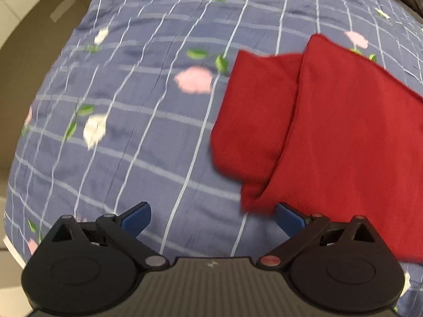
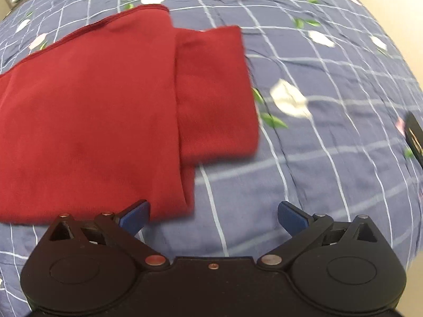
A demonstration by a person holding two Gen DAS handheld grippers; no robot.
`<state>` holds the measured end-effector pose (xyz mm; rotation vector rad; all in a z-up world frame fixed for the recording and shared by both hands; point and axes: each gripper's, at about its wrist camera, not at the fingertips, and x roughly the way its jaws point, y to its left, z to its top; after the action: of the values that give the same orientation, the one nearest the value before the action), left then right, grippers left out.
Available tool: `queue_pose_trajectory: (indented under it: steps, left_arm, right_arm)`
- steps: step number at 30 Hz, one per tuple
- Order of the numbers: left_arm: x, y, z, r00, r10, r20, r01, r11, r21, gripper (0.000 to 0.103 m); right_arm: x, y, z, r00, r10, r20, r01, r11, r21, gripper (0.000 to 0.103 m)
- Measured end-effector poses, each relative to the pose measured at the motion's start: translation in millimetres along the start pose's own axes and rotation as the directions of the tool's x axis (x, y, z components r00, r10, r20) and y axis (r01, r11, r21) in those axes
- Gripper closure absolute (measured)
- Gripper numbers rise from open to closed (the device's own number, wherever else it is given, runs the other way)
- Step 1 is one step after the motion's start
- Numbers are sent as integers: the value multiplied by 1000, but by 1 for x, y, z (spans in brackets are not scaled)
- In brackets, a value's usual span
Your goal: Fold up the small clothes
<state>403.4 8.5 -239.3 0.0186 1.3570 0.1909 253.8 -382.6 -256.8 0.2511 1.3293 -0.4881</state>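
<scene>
Here both grippers' fingers [image 1: 136, 218] [image 2: 292, 216] spread wide, empty; red garment [image 1: 330, 132] lies folded.

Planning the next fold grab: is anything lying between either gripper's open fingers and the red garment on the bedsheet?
Nothing visible. The left gripper and right gripper both hover open near the red garment, with only the floral checked bedsheet beneath. A dark object sits far off at the right wrist view's edge.
</scene>
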Motion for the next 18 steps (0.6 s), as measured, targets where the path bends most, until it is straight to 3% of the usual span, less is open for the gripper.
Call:
queue_pose_trajectory:
  steps: [7,12,18]
  left_arm:
    - [14,19,-14,997,-36,-69,39,998,40,1]
    - [15,23,-21,996,-47,-77,55,992,112,1]
    - [20,25,-30,990,-90,-108,105,984,144,1]
  right_arm:
    - [-12,24,-40,994,-81,-73,77,995,-65,1]
    - [-14,58,-66,983,-80,-167,53,986,-158,1]
    - [-19,105,-83,982,-50,-180,-6,954,-300,1]
